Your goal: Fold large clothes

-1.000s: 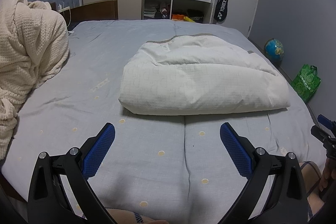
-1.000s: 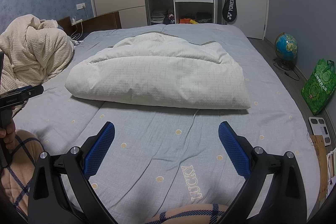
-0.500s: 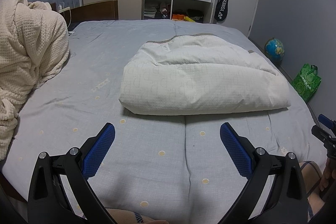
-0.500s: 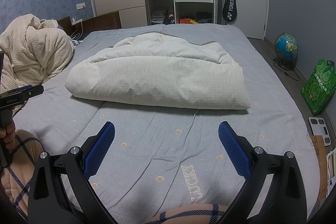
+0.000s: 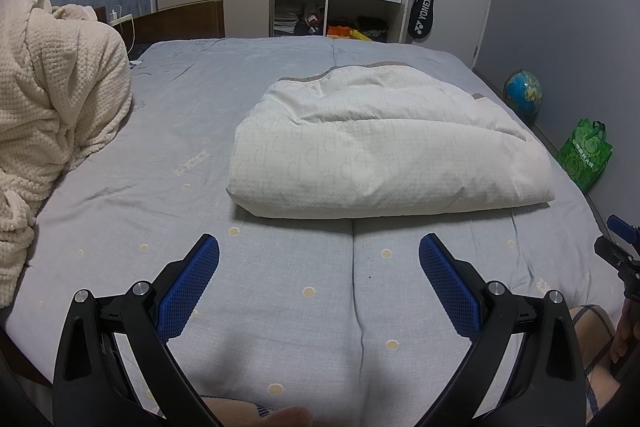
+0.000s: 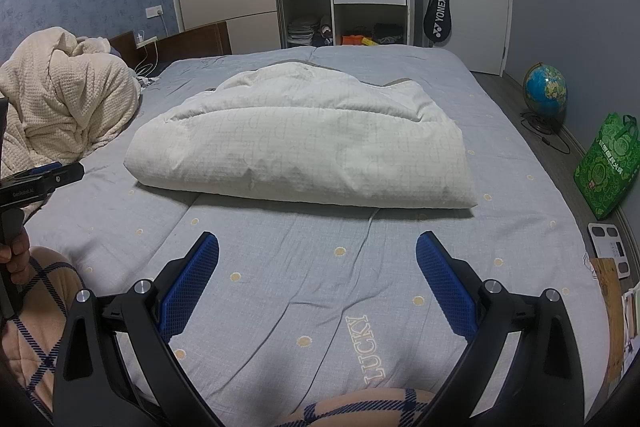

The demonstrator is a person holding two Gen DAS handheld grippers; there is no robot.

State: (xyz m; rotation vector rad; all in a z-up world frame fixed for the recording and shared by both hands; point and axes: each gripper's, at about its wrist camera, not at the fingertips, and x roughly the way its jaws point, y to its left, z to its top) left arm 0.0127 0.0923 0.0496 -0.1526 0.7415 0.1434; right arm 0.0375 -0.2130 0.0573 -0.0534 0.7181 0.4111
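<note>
The cream waffle-knit blanket (image 5: 52, 115) at nine o'clock is cut by the left edge in both views, so its full size I cannot tell. The far side of the folded white quilted duvet (image 6: 304, 151) is hidden behind its own bulk. At three o'clock the right gripper (image 5: 620, 251) shows only a tip. Shelf contents in the open white wardrobe (image 6: 316, 3) at twelve are too small to name.

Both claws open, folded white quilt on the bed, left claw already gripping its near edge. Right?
Not quite. The left claw is open over bare sheet, short of the folded white quilt, touching nothing, per the left wrist view. The right claw is open too.
</note>
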